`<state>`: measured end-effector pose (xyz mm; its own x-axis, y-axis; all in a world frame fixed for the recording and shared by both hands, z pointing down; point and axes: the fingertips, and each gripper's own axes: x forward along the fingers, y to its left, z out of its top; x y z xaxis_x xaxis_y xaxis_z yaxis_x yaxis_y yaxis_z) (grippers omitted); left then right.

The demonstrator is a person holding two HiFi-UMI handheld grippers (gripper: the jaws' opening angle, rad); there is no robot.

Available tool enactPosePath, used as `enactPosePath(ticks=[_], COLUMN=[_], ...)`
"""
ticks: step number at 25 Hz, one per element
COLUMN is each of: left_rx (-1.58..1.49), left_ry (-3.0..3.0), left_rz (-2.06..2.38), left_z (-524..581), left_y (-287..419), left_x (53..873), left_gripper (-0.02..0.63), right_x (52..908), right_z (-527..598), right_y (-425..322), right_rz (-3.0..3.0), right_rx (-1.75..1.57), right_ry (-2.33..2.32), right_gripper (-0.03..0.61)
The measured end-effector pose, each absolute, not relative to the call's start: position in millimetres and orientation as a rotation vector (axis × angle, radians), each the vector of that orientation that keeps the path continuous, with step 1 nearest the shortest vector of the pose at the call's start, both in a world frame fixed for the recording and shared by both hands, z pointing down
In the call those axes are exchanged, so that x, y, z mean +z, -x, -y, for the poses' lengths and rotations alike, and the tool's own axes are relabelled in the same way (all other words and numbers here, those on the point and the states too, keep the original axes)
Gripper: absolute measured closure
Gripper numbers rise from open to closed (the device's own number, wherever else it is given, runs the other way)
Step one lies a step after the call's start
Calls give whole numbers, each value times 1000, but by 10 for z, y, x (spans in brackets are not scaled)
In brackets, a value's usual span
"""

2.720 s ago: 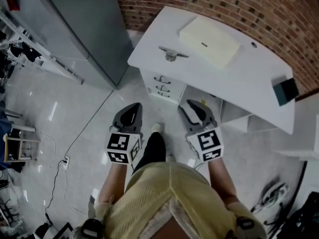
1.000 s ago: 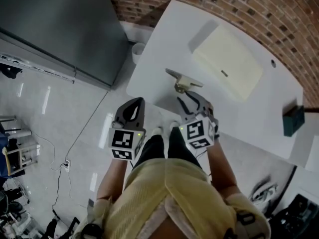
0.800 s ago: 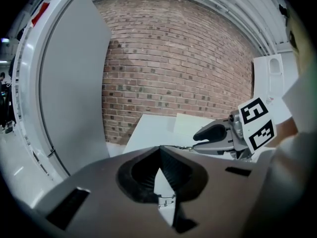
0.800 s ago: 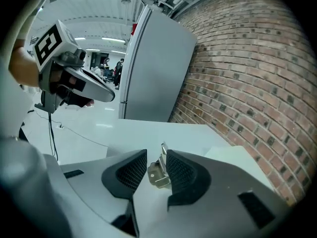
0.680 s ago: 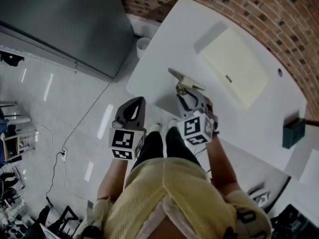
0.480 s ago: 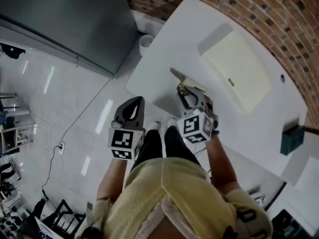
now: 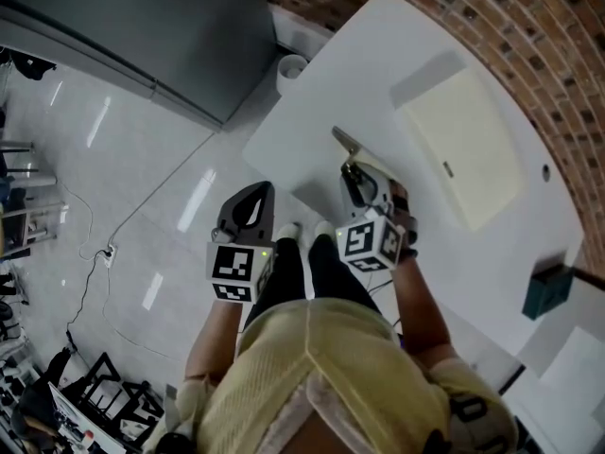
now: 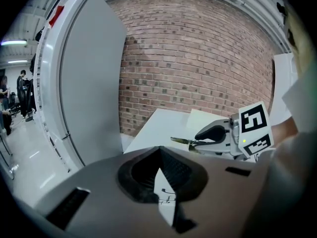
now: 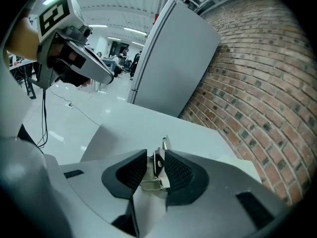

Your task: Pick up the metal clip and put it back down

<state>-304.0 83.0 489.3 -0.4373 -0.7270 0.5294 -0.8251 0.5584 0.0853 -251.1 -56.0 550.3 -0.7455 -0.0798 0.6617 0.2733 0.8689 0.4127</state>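
The near-left stretch of the white tabletop (image 7: 302,112) lies bare, so the way in over its front edge and left corner is open. The right hand-held gripper (image 7: 358,175) sits over that edge, its narrow jaw gap filled by the metal clip (image 7: 346,145). Farther in, a flat cream box (image 7: 463,149) takes up the middle, with the brick wall (image 7: 529,26) just behind. The left hand-held gripper (image 7: 244,218), jaws together, hangs off the tabletop over open floor (image 7: 142,206), which a grey cabinet (image 7: 161,17) bounds.

Shiny metal clip (image 9: 156,168), matt white table (image 7: 331,93), rough brick wall (image 7: 529,17).
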Motion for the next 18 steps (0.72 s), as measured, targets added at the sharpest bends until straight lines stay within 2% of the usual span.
enactPosePath(ticks=[14,18], left_rx=[253,251], left_ry=[-1157,-1161], left_rz=[2304,2306], left_z=[-978,-991], left_y=[3076,3088], left_x=[4918,4907], left_gripper=[623,623], right_x=[5563,5533], right_z=[614,646], right_y=[2540,2552], right_rz=[2278,2283], right_rx=[-793,-780], right_ry=[117,77], right_gripper=[475,508])
